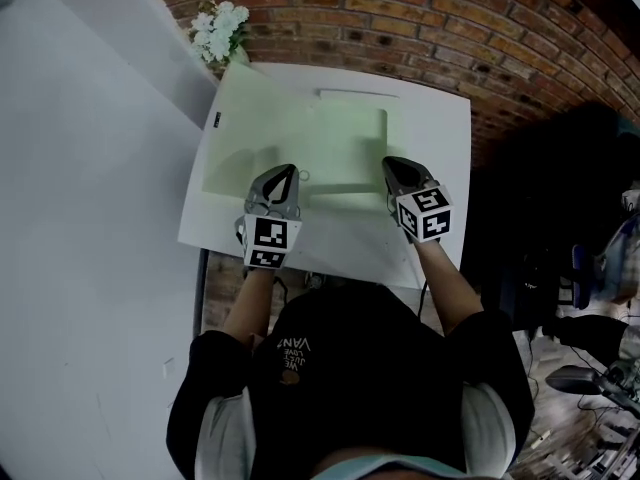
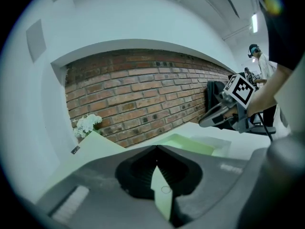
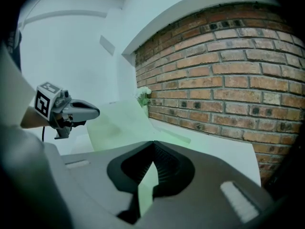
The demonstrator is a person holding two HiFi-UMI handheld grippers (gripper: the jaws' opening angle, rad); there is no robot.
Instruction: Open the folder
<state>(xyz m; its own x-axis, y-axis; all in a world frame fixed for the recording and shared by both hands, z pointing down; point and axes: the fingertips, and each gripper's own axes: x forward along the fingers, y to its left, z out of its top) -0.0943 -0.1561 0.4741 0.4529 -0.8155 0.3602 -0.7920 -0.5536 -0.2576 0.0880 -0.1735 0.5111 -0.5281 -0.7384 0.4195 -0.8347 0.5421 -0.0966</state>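
Much of one green folder (image 1: 340, 128) is being hidden under its raised cover (image 3: 119, 123), which is being pinched between the closed jaws of two grippers, left gripper (image 1: 289, 170) and right gripper (image 1: 389, 163).

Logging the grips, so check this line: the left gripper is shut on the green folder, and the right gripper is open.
Not right: the right gripper is not open. The right gripper view shows its jaws closed on a pale sheet of the green folder. The left gripper is shut on the folder, as stated.
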